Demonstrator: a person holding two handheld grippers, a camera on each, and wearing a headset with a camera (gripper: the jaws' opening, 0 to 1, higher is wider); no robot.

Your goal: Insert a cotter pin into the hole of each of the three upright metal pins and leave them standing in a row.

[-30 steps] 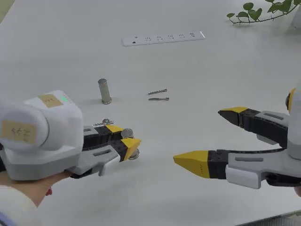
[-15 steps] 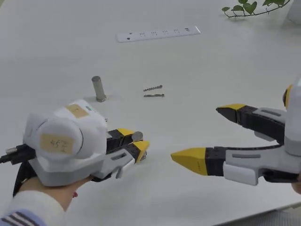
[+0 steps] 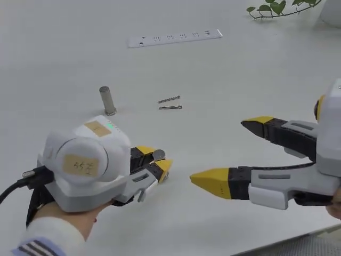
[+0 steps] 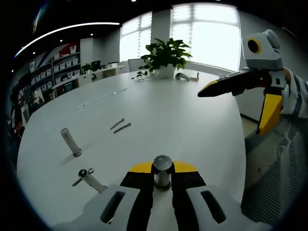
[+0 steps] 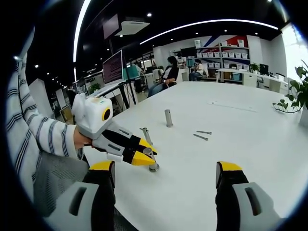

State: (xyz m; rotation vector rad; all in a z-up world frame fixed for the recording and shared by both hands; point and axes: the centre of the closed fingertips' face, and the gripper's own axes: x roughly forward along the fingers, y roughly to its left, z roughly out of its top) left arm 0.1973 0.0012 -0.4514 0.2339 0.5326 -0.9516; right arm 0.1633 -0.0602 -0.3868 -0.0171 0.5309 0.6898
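Grey cylindrical metal pins, count three: short round posts with flat tops and a small flared foot.

Pin one (image 4: 162, 174) stands upright, long axis vertical, foot on the white tabletop (image 3: 229, 74). It is clamped between the yellow-tipped jaws of the left tool (image 3: 156, 158), which is closed against its sides.

Pin two (image 4: 94, 182) stands on the tabletop just beside the left tool. In the left gripper view it looks tilted, but I cannot tell whether that is a true lean. A thin wire inserted cotter pin (image 4: 82, 174) passes crosswise through it near the top.

Pin three (image 3: 107, 100) stands upright on its own, farther out and well apart from the other two.

Loose cotter pins, count two: far loose cotter pin (image 3: 169, 100) and near loose cotter pin (image 3: 170, 108). They lie flat side by side, nearly parallel, to the right of pin three in the head view, long axes roughly left to right.

Right tool (image 3: 219, 151): jaws spread wide, holding nothing, above the tabletop, tips pointing toward the left tool.

Beyond these, a long white power strip (image 3: 175, 37) lies flat, and a green leafy plant (image 3: 277, 6) sits at the far edge.
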